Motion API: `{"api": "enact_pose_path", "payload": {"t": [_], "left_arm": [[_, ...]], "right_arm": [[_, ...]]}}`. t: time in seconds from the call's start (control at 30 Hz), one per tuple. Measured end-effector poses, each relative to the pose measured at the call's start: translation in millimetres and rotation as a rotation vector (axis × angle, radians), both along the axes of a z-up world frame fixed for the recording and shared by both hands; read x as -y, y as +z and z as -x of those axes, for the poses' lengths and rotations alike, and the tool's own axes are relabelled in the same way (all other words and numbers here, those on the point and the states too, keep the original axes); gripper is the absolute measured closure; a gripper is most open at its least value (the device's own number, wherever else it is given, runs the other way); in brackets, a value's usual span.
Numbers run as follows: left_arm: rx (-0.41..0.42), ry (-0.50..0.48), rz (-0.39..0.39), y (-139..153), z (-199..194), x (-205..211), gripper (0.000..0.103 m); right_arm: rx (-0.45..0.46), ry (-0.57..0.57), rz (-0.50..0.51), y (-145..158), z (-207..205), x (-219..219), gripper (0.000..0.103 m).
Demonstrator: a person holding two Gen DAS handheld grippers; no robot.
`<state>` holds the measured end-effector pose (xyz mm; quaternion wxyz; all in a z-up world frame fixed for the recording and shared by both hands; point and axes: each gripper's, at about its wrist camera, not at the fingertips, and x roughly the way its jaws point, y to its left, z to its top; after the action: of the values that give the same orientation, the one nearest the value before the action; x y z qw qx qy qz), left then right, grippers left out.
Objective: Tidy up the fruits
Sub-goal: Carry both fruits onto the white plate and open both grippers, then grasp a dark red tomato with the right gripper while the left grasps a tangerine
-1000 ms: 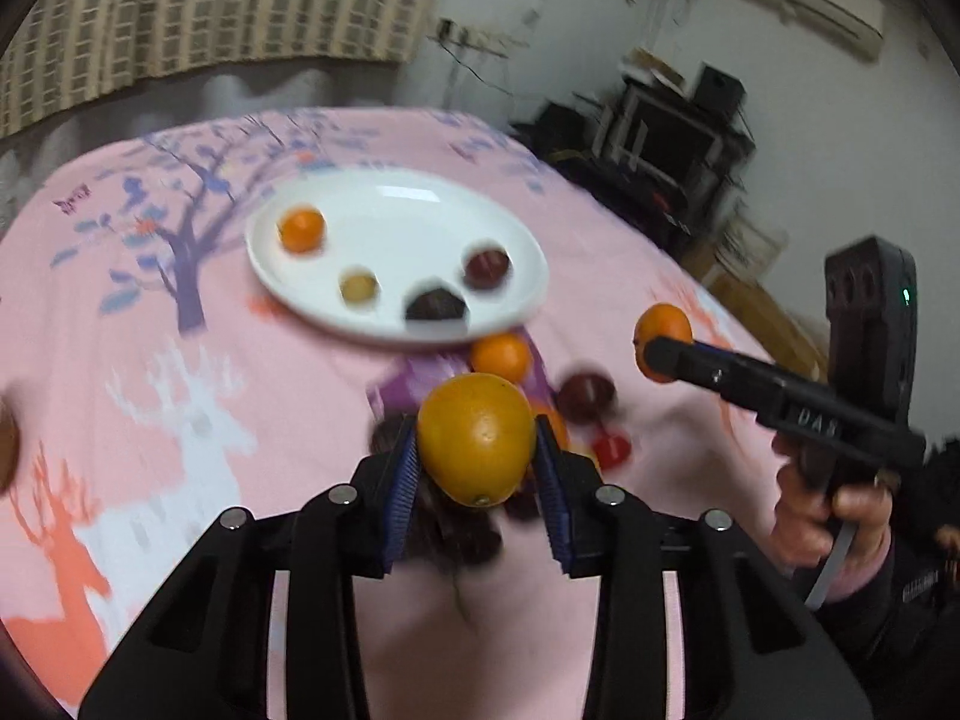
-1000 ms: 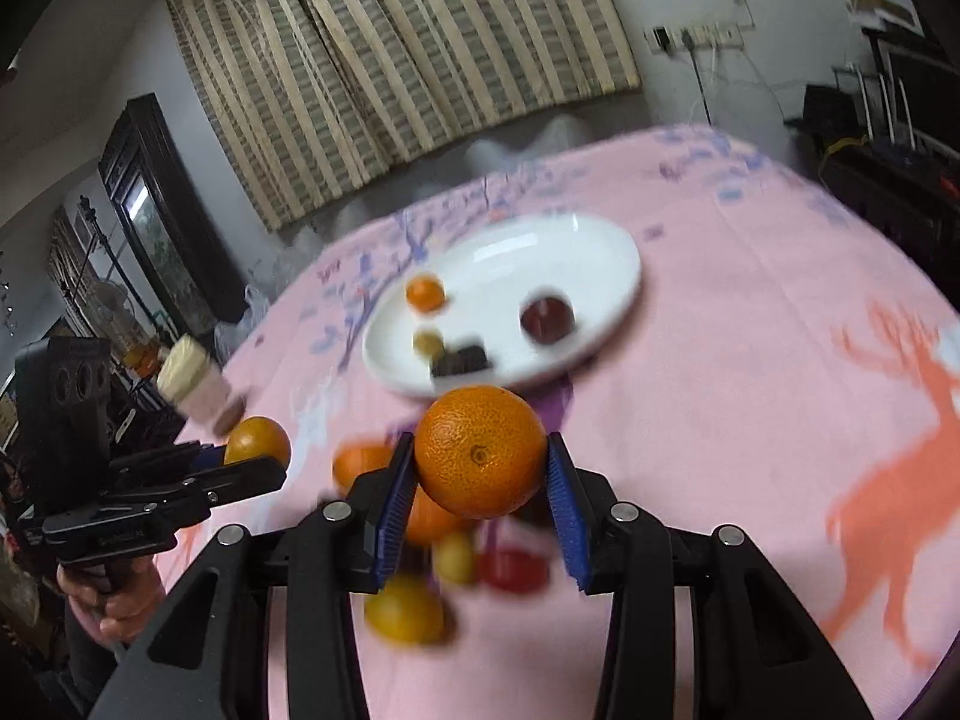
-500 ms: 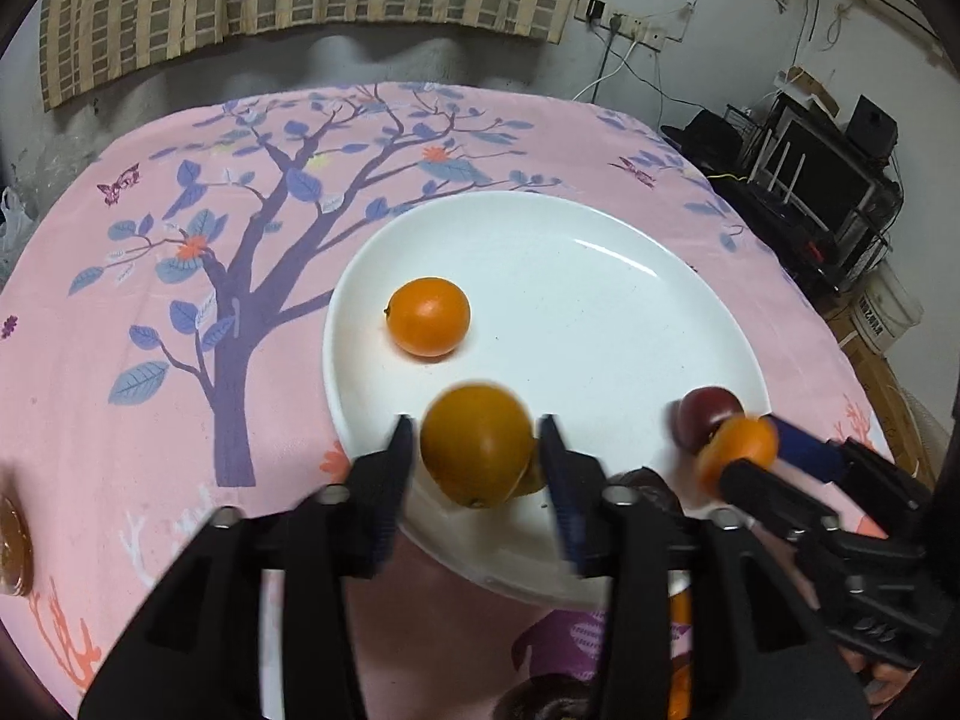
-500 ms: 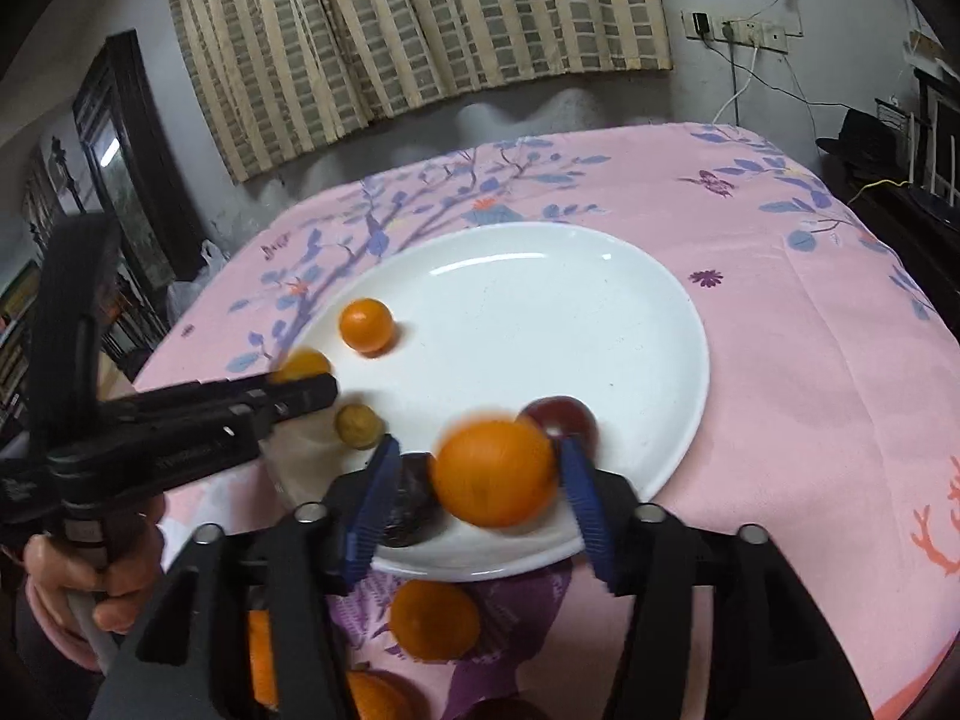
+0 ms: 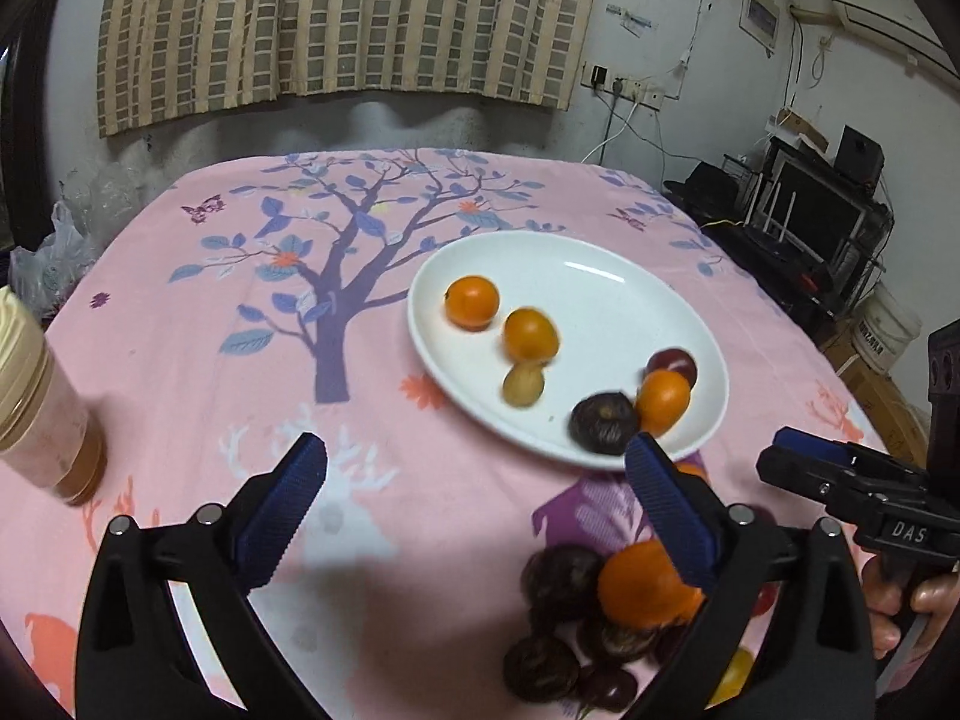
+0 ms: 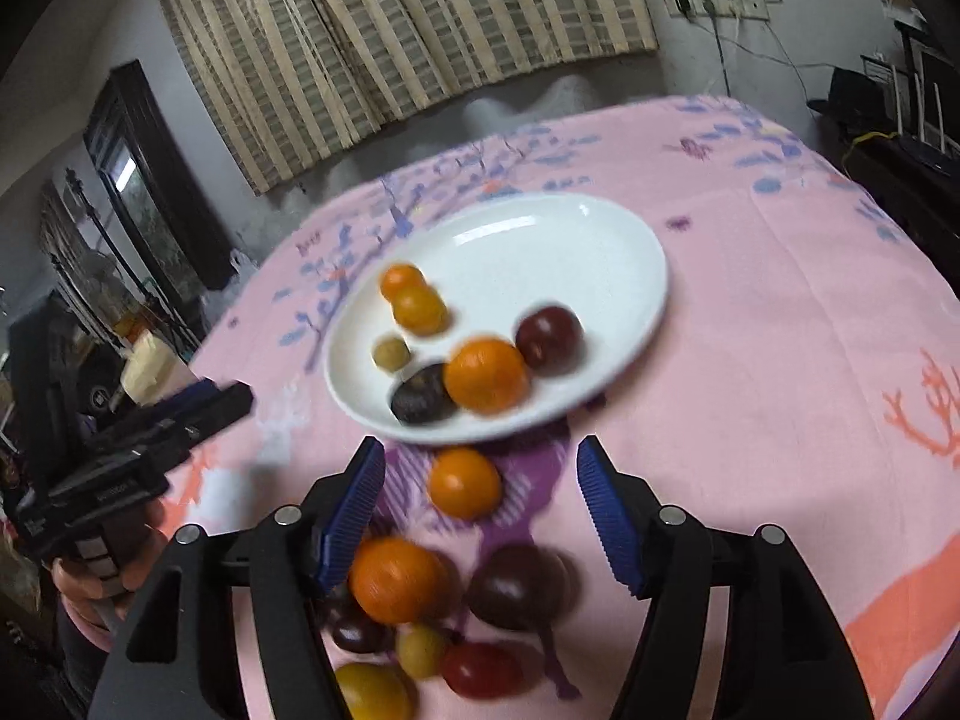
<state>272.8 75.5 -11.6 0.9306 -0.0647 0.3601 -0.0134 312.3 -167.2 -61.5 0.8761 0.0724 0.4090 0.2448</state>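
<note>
Fruits (image 6: 486, 375) on plate (image 6: 600, 252); both grippers (image 5: 474, 480) (image 6: 480, 483) spread, empty; jar (image 5: 36, 396) clear only in left view.

The left gripper (image 5: 474, 498) is hovering with jaws spread wide and empty before the white plate (image 5: 606, 276), which is carrying six fruits (one possibly a passionfruit (image 5: 603, 423)).

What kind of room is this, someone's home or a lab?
Most likely a lived-in home: a table under a pink tree-print tablecloth, striped curtains on the window, and a cluttered TV stand along the wall. A white plate holds fruit.
</note>
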Motion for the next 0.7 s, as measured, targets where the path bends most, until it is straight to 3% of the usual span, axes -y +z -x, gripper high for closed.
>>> {"api": "enact_pose_path", "payload": {"t": [0.23, 0.57, 0.63, 0.7], "left_arm": [[-0.020, -0.009, 0.005, -9, 15, -1, 0.005], [-0.023, 0.001, 0.013, -8, 18, -4, 0.005], [-0.024, -0.006, 0.019, -8, 18, -4, 0.005], [-0.027, -0.029, 0.026, -7, 19, -1, 0.005]], "right_arm": [[-0.040, 0.006, 0.049, -21, 18, 5, 0.036], [-0.075, 0.036, 0.147, -35, 20, -9, 0.054], [-0.089, 0.056, 0.122, -36, 20, -8, 0.062], [-0.084, 0.051, 0.119, -35, 21, -7, 0.062]]}}
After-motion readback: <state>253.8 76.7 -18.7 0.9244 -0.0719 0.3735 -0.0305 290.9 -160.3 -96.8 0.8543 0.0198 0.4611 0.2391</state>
